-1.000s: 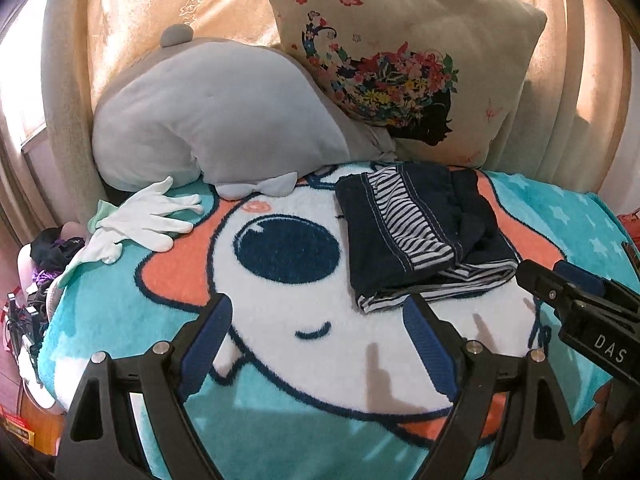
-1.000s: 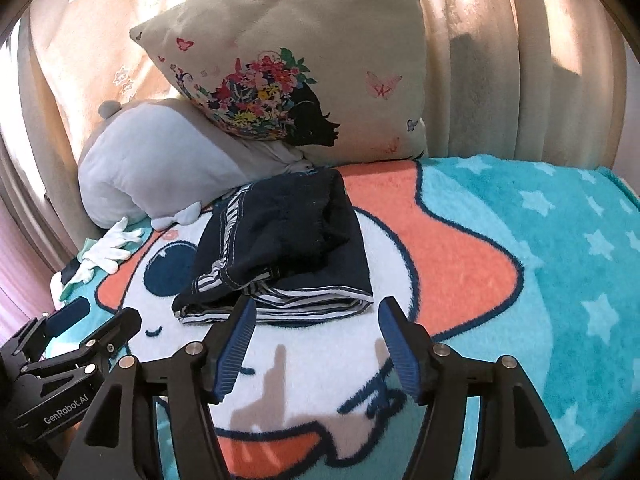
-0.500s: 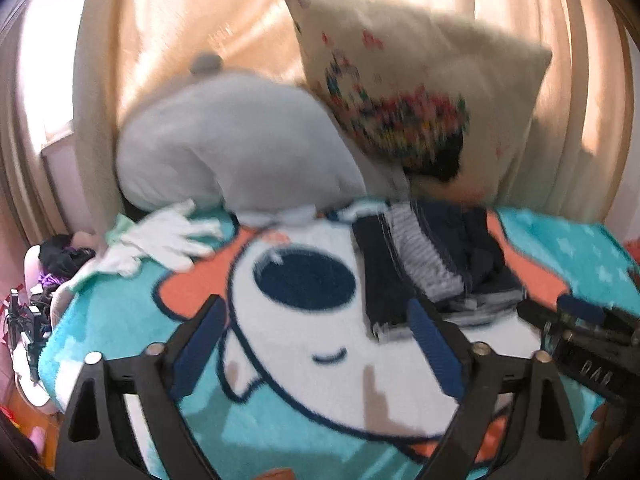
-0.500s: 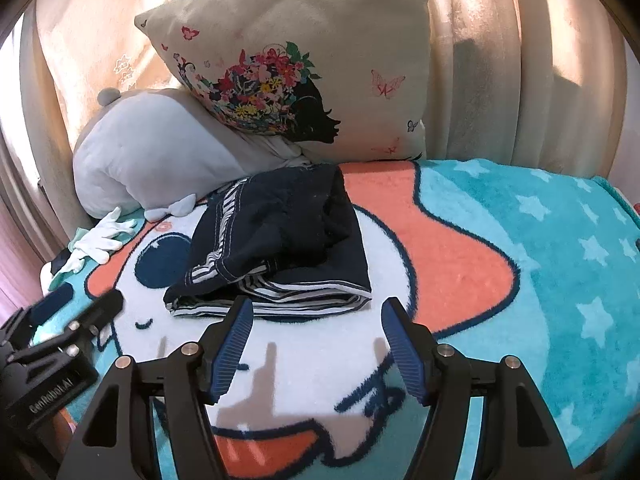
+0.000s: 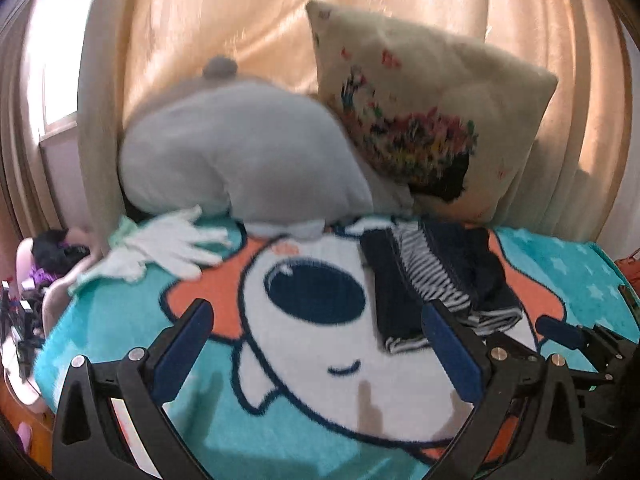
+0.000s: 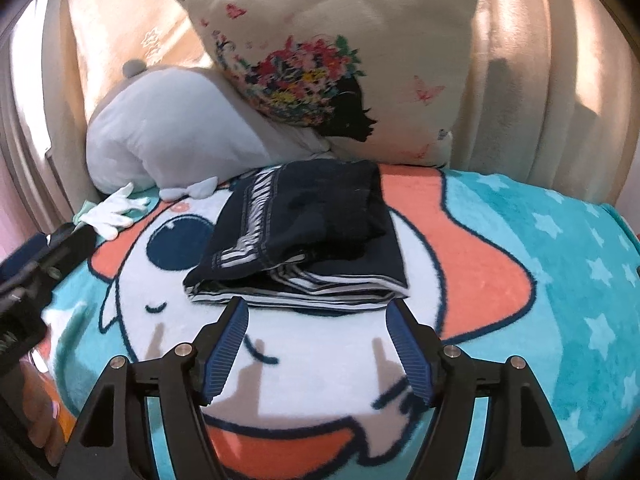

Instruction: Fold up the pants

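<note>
We see the pants (image 6: 304, 236) lying as a compact folded bundle, dark navy with striped lining at its edges, in the centre of the right wrist view, on the cartoon blanket (image 6: 520, 248) just in front of the floral pillow (image 6: 360, 60) and the grey plush cushion (image 6: 172, 120). In the left wrist view the same bundle sits right of centre. Compared with a second ago, both grippers have drawn back and tilted up: the left view now takes in more curtain at the top and is blurred with motion, and the bundle has slid lower and further right in it. The left gripper (image 5: 320, 344) is spread wide and carries nothing, and the right gripper (image 6: 318, 340) is likewise wide apart and empty, its tips just short of the bundle's near edge. The white glove (image 5: 176, 244) lies untouched at the left. Our reading is that the folding is essentially done, since nothing grips the cloth and the bundle keeps the same shape; we would judge that only a final tidy or retreat is left.
</note>
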The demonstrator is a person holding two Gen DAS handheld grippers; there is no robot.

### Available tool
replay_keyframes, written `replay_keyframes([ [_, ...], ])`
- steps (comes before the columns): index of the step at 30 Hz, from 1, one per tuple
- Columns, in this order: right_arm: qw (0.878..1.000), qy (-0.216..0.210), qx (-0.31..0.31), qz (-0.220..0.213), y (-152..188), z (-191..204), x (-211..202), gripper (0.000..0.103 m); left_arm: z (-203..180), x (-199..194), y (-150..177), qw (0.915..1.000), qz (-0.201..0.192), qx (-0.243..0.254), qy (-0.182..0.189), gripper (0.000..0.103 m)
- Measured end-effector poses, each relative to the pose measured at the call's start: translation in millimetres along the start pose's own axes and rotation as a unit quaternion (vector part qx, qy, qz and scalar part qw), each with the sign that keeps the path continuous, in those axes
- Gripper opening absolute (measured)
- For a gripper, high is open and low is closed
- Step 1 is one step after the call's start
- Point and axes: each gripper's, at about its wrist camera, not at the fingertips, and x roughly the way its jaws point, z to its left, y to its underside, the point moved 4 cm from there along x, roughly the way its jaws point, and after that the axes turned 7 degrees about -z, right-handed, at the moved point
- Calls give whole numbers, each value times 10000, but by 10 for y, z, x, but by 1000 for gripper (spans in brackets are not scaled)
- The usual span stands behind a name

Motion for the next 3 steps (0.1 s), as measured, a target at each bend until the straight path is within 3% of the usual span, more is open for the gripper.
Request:
replay_keyframes([
  [3, 10000, 20, -51, 65, -9, 74, 40, 77, 21, 85, 54, 9994, 262, 45, -240, 103],
])
